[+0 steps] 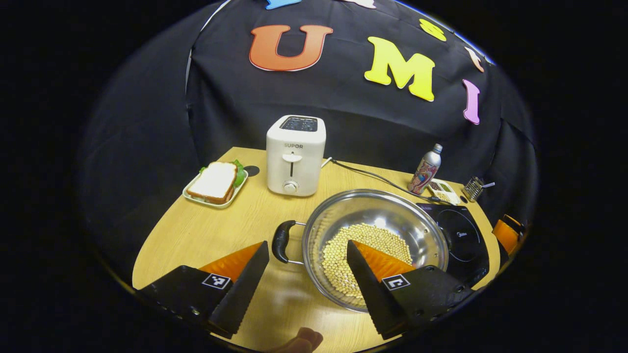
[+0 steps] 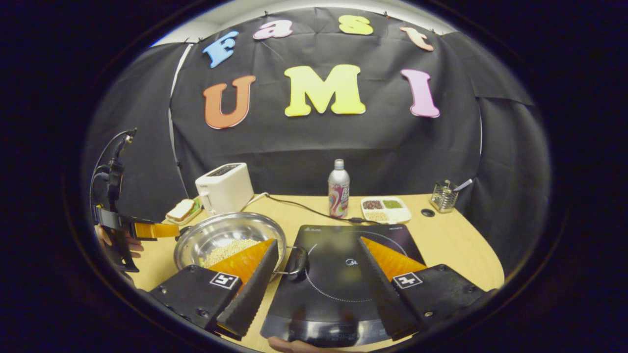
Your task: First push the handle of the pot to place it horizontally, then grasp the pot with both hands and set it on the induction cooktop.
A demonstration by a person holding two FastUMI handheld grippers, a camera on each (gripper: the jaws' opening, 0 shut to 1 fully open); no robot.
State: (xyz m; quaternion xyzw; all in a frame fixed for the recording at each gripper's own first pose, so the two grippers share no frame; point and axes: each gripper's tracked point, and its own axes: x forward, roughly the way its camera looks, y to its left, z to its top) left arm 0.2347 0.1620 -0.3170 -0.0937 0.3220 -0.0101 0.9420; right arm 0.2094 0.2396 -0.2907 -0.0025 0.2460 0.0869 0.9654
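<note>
A steel pot (image 1: 387,215) with pale beans in it stands on the wooden table, just left of the black induction cooktop (image 1: 461,235). Its black left handle (image 1: 281,241) lies between the tips of my left gripper (image 1: 307,243), which is open and hovers over the pot's left rim. In the right gripper view the pot (image 2: 216,235) sits at the left, its right handle (image 2: 297,263) reaching over the cooktop (image 2: 343,289). My right gripper (image 2: 318,240) is open above the cooktop, its left finger in front of the pot's rim. The left gripper (image 2: 147,229) shows beyond the pot.
A white toaster (image 1: 295,156) with a cable stands at the back, with a sandwich on a plate (image 1: 216,184) to its left. A bottle (image 2: 338,193), a divided dish (image 2: 385,208) and a small metal holder (image 2: 443,196) stand behind the cooktop.
</note>
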